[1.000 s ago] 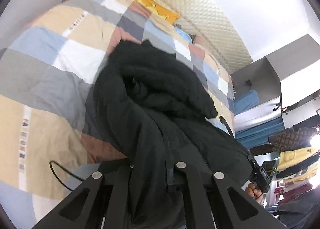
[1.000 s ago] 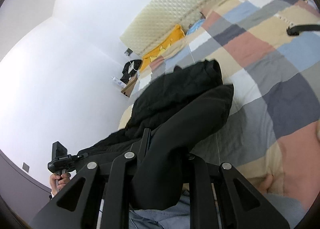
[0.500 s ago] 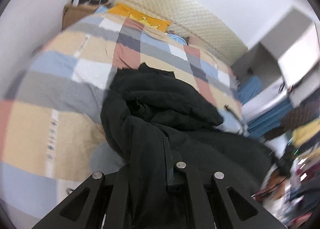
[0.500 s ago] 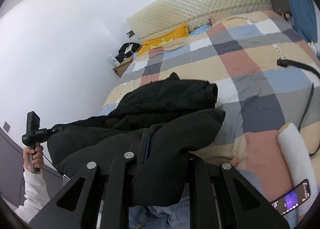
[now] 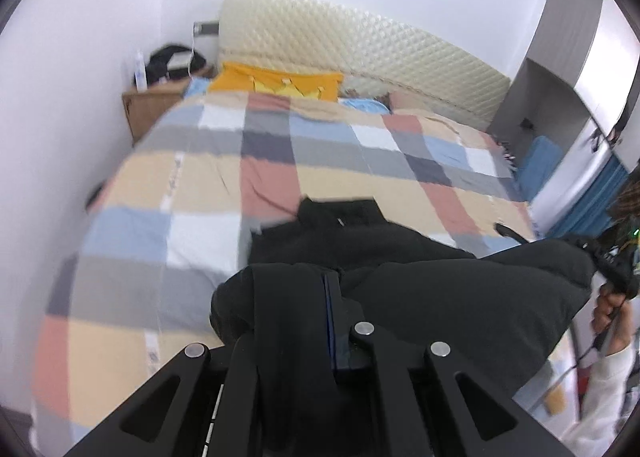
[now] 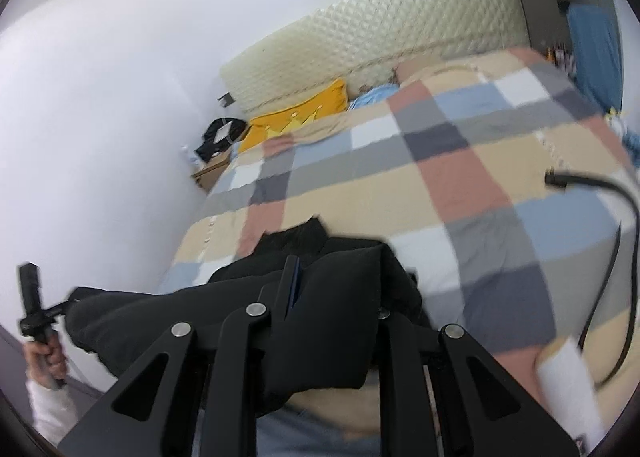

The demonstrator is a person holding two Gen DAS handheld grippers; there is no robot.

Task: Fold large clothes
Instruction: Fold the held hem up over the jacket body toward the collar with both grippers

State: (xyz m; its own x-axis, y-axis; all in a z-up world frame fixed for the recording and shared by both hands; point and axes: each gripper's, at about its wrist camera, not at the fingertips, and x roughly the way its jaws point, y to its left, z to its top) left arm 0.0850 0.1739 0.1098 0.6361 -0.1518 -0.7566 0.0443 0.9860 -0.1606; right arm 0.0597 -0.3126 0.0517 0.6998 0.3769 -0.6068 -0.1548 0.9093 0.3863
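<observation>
A large black jacket hangs stretched between my two grippers at the near edge of the bed; its far part still rests on the checked bedspread. My left gripper is shut on one edge of the jacket, which drapes over its fingers. My right gripper is shut on the other edge of the jacket. The right gripper also shows at the right of the left wrist view, and the left gripper at the left of the right wrist view.
The bed has a quilted cream headboard and a yellow pillow. A wooden nightstand stands at the far left by the white wall. A black cable lies on the bedspread at the right. A grey wardrobe stands to the right.
Both grippers have lifted and pulled the jacket back towards the near edge of the bed. The heap has drawn out into a taut span, and more bedspread shows.
</observation>
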